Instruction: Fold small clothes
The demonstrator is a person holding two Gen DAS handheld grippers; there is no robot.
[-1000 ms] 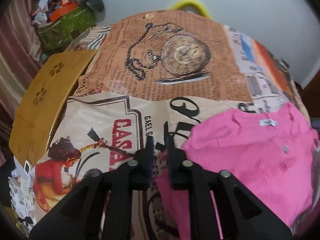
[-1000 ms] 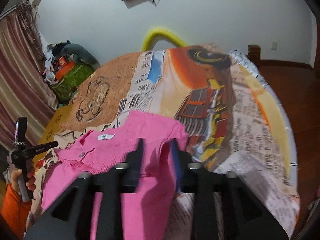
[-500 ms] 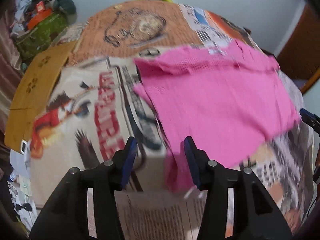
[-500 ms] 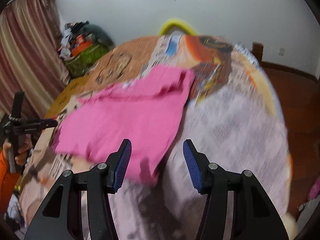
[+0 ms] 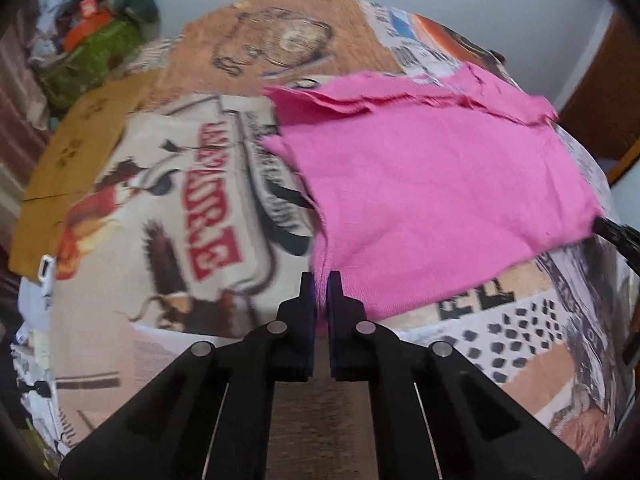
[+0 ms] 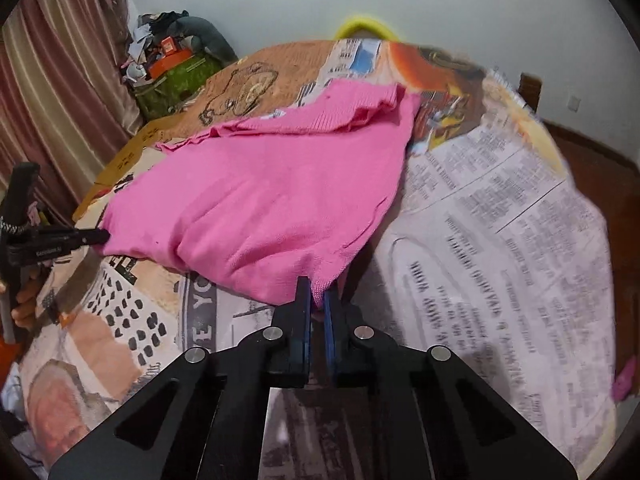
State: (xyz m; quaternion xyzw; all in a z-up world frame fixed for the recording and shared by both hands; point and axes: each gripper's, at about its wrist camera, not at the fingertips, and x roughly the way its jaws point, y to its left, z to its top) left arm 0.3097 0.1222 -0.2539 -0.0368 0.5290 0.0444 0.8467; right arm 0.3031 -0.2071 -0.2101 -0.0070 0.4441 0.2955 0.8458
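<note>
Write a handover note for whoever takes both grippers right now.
Left gripper: jaws just closed, pinching the near left corner of the pink top.
Right gripper: jaws just closed, pinching the near right corner.
The pink top lies on the printed tablecloth, its far edge rumpled.
Done: both near corners gripped.
Left: probably carry them toward the far edge to fold, then release and smooth.

The top (image 5: 432, 184) lies flat on the table (image 5: 168, 208), a box (image 5: 76, 152) at its left edge

Two black hand-held grippers: left gripper (image 5: 321, 286) and right gripper (image 6: 316, 293) show blue-lined fingers (image 6: 329, 322), silver pivot screws; orange sleeve (image 6: 10, 354) at far left.
</note>
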